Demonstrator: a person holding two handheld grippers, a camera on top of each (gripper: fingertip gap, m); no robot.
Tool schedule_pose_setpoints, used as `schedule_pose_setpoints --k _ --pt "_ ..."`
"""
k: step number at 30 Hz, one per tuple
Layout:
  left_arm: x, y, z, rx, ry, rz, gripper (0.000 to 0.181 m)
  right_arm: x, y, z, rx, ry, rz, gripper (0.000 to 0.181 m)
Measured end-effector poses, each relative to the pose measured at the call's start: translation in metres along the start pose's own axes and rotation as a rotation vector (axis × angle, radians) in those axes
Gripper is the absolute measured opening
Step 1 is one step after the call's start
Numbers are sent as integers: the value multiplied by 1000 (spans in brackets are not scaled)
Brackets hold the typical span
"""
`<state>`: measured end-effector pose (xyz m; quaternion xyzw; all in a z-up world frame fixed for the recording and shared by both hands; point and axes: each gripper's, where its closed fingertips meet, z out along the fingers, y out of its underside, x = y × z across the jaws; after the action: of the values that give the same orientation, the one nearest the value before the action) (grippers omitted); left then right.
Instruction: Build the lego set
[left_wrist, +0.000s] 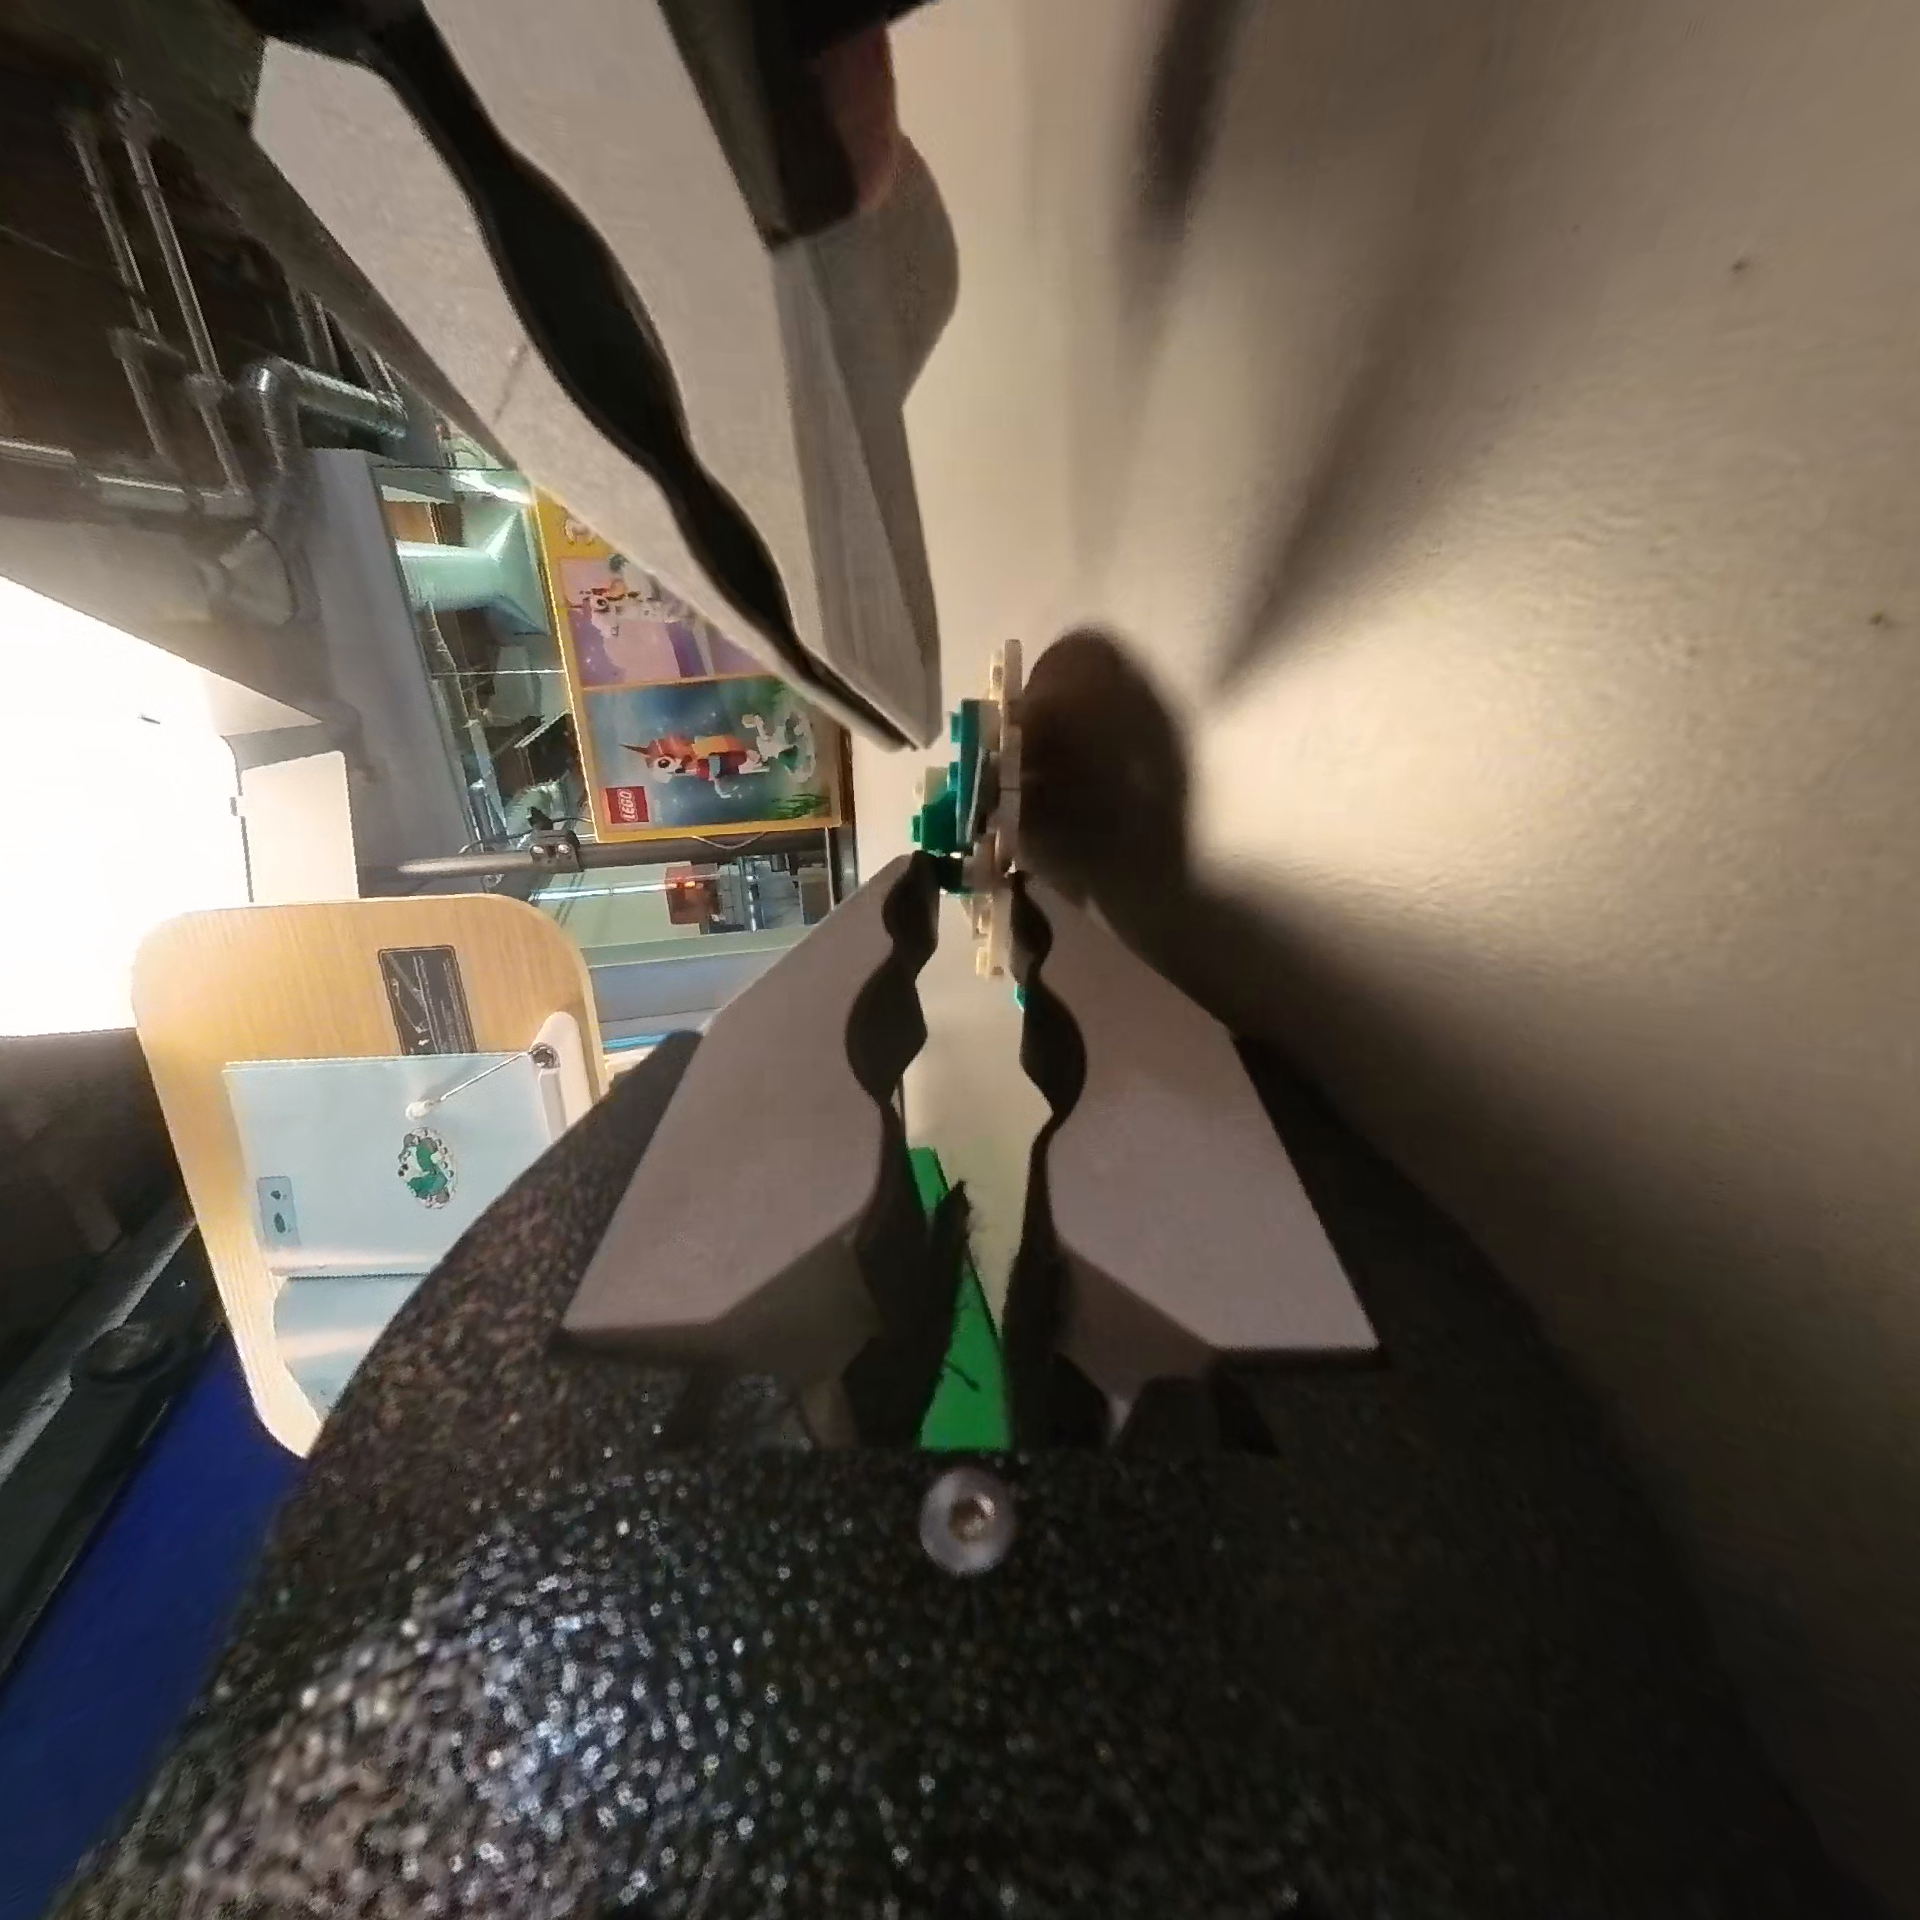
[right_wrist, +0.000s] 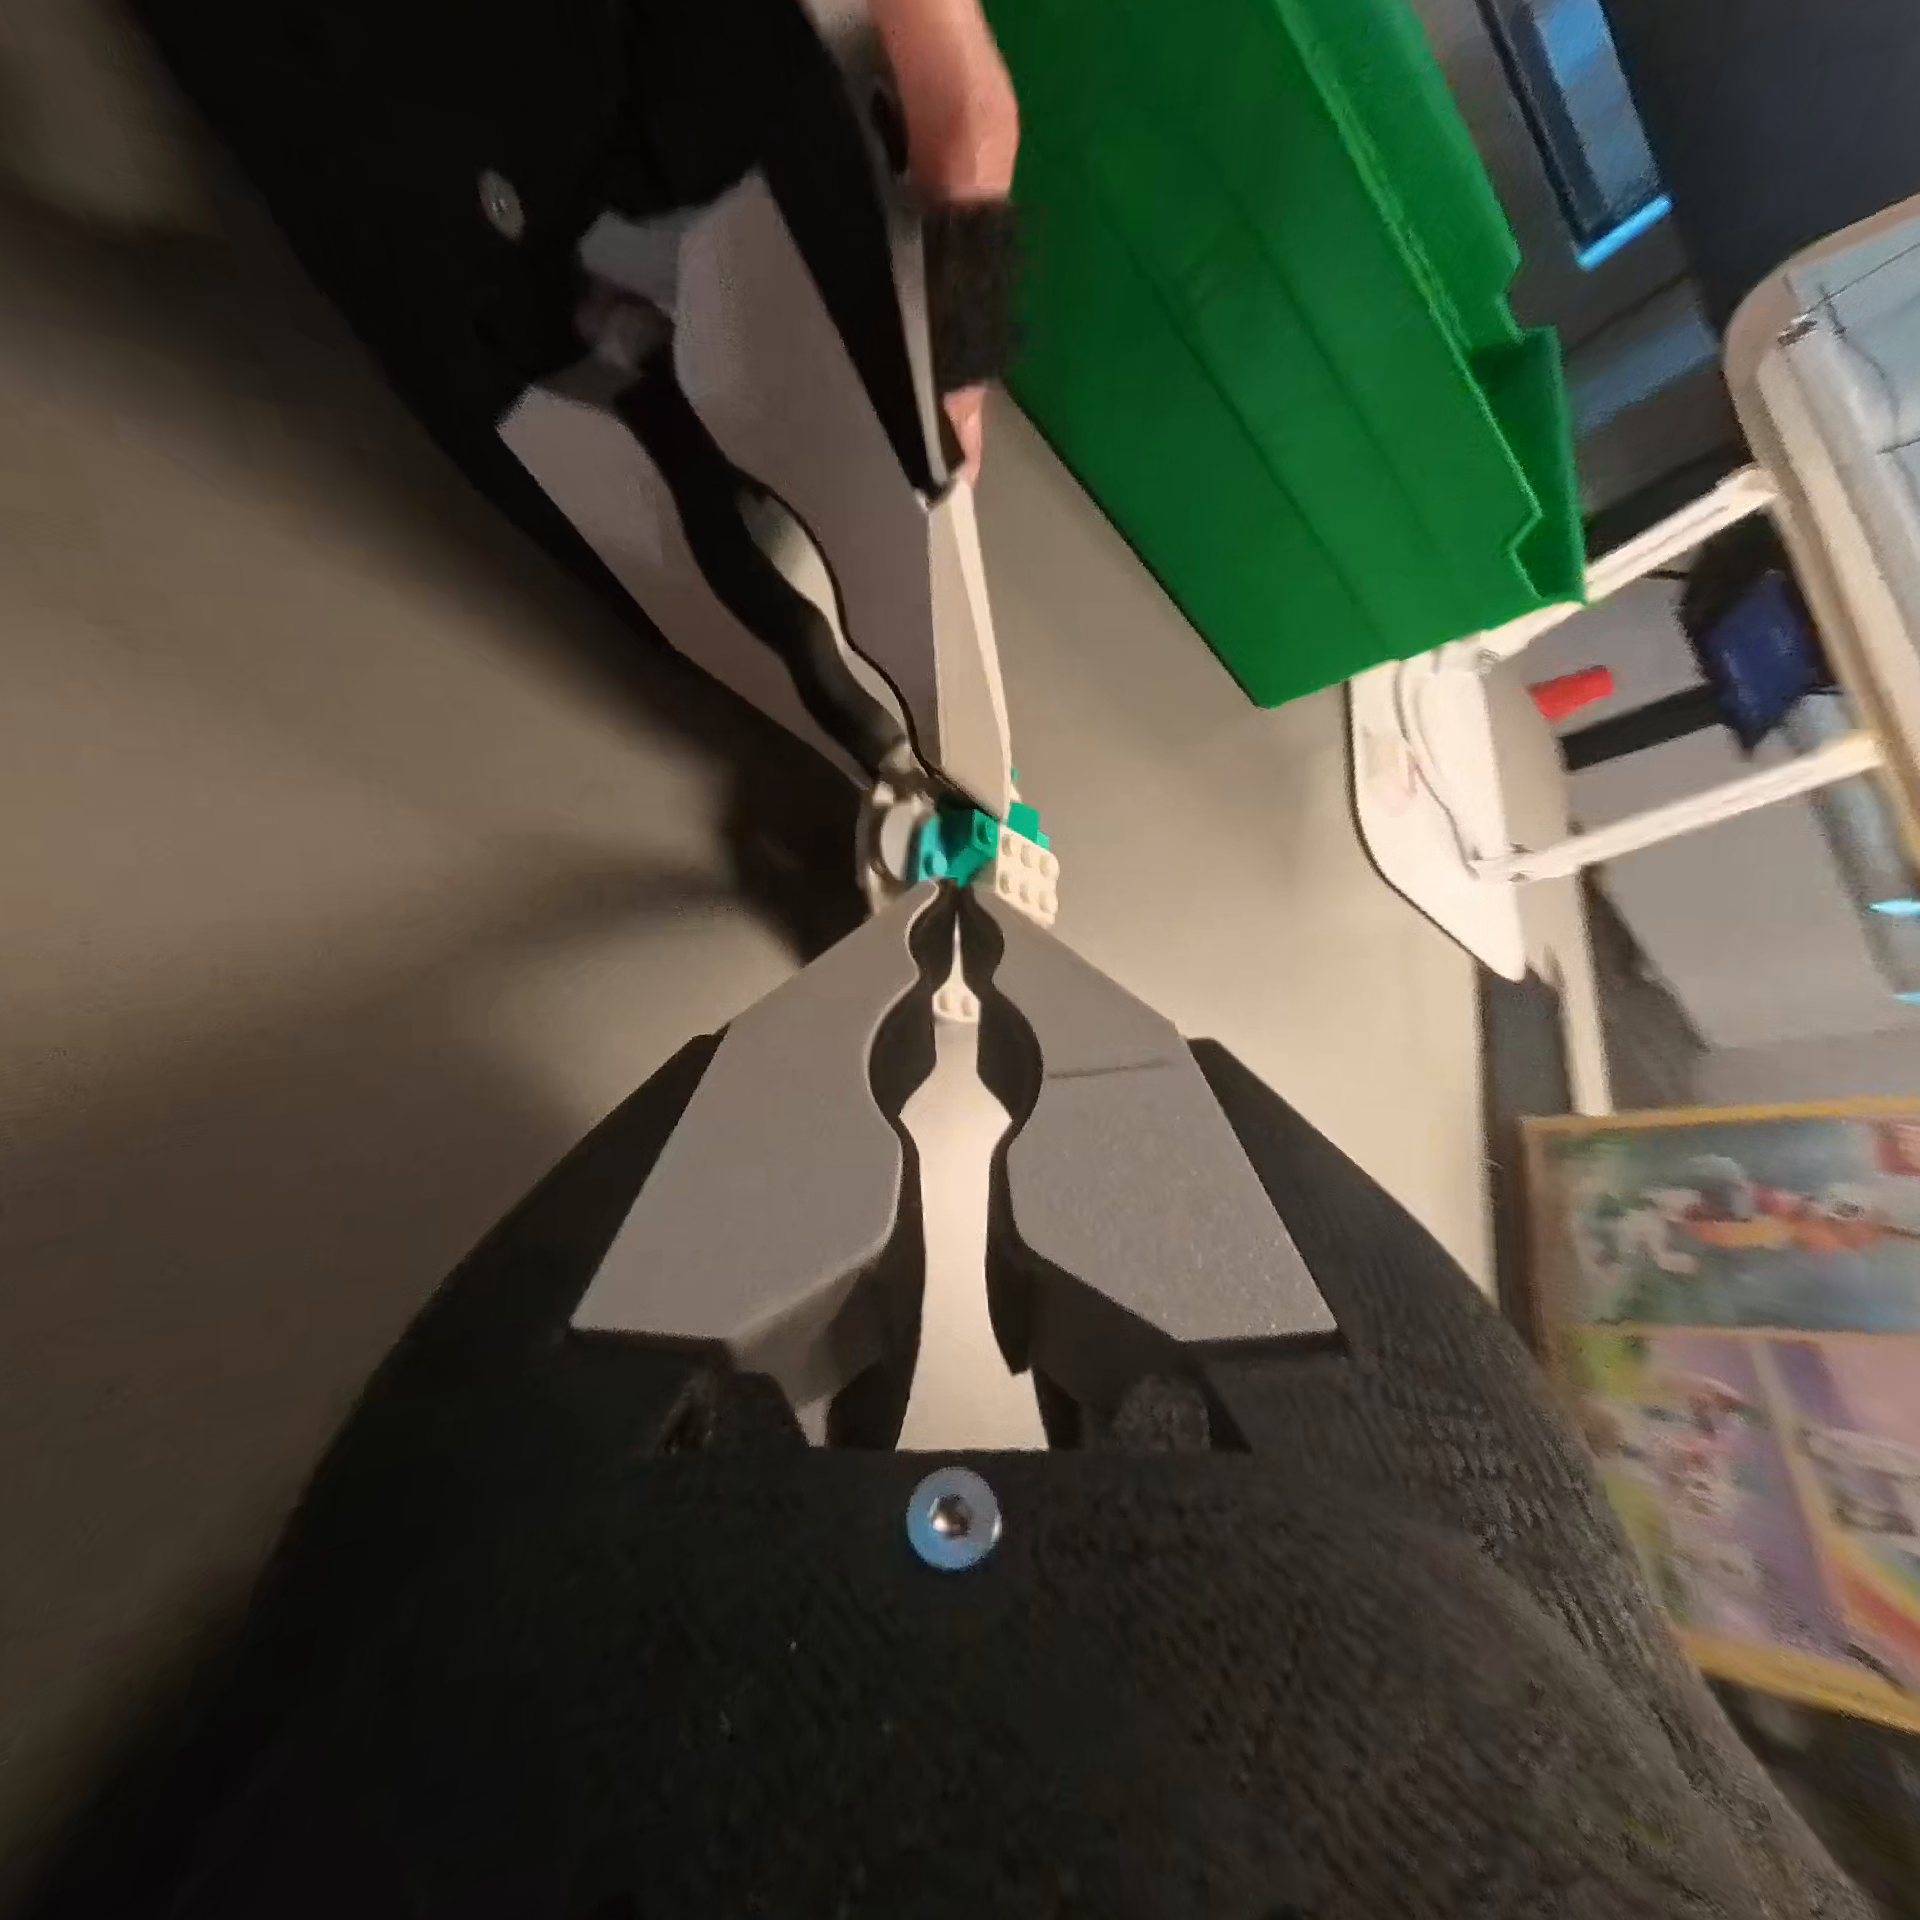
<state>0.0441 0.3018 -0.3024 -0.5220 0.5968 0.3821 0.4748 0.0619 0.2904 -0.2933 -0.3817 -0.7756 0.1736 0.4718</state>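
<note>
Premises appear to be a lab or workshop: exposed ceiling ductwork (left_wrist: 312, 416), glass partition (left_wrist: 488, 665), green storage bin (right_wrist: 1278, 332).

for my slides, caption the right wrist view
Two hand-held grippers pinch a teal-and-white lego assembly beside a green bin.

lego box (right_wrist: 1745, 1382) blurred, cut off | green bin (right_wrist: 1278, 343) cropped

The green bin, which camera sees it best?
The right wrist view: the green bin fills the upper part, its stepped side plain to see. The left wrist view shows only a thin green strip between its own gripper's fingers.
</note>
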Motion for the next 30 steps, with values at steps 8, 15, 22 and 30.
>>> schedule_pose_setpoints --k 8,15,22,30 --pt "-2 -10 -4 129 45 -87 11 -9 -3 -10 140 -289 371 16" --pt "-11 -29 -18 352 254 -475 10 -6 -24 -31 271 -299 252 11" --pt "-36 -30 -28 447 270 -737 10 7 -45 -52 458 -364 400 19" --pt "-60 -30 -42 631 307 -1021 10 21 -42 -46 380 -21 26 8"
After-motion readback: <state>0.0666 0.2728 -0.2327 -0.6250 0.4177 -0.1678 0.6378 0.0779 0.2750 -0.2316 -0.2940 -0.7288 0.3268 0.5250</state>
